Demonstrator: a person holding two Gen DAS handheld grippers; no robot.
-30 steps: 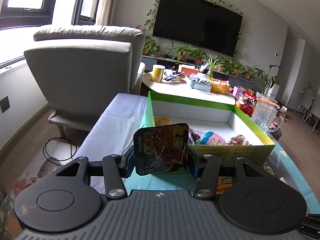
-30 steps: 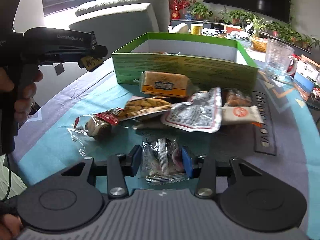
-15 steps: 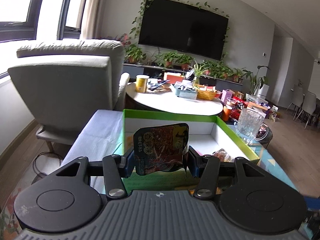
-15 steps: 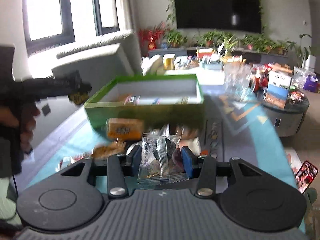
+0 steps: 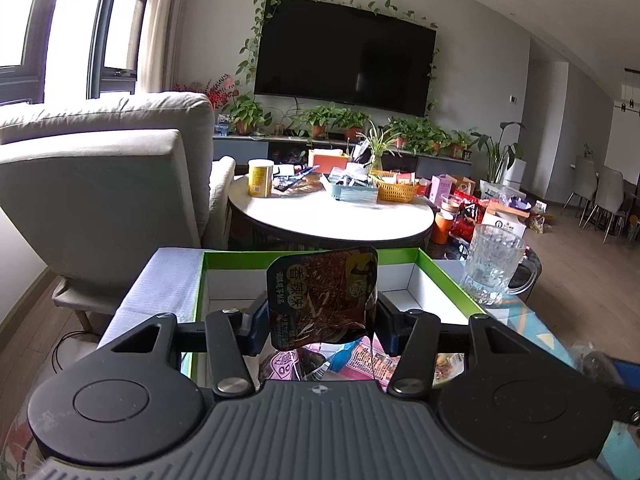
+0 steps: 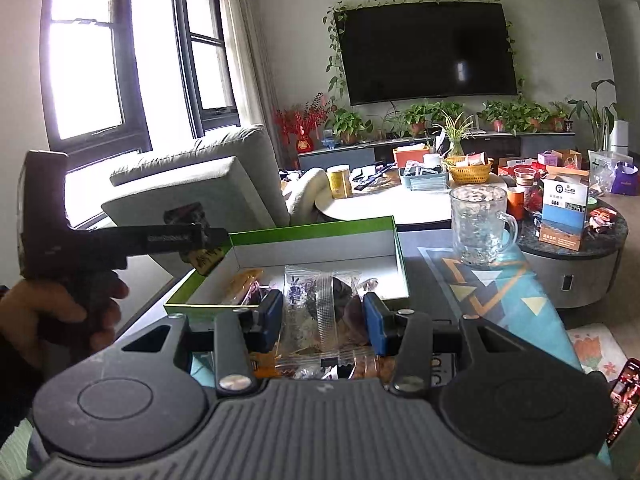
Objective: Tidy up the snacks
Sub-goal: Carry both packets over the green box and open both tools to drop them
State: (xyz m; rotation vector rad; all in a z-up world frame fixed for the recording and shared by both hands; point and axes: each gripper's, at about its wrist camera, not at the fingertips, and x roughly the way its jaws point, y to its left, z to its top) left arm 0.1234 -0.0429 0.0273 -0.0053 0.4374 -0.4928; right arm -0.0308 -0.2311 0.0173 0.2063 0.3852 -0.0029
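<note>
My left gripper (image 5: 322, 320) is shut on a dark spicy snack packet (image 5: 322, 298) and holds it upright over the near end of the green-rimmed box (image 5: 436, 268); several snack packets (image 5: 360, 358) lie in the box below it. My right gripper (image 6: 324, 316) is shut on a clear-wrapped snack (image 6: 320, 312), raised at the box's near edge (image 6: 320, 226). The left gripper also shows in the right wrist view (image 6: 200, 246), at the box's left corner, held by a hand.
A glass mug (image 5: 494, 268) stands right of the box, also in the right wrist view (image 6: 478, 224). A grey armchair (image 5: 104, 200) stands at the left. A round white table (image 5: 332, 216) with clutter stands behind the box. Loose snacks (image 6: 372, 366) lie under the right gripper.
Both grippers have risen and moved forward with their snacks. The left one now hangs over the box; the right one lifted off the snack pile to the box's near edge.
</note>
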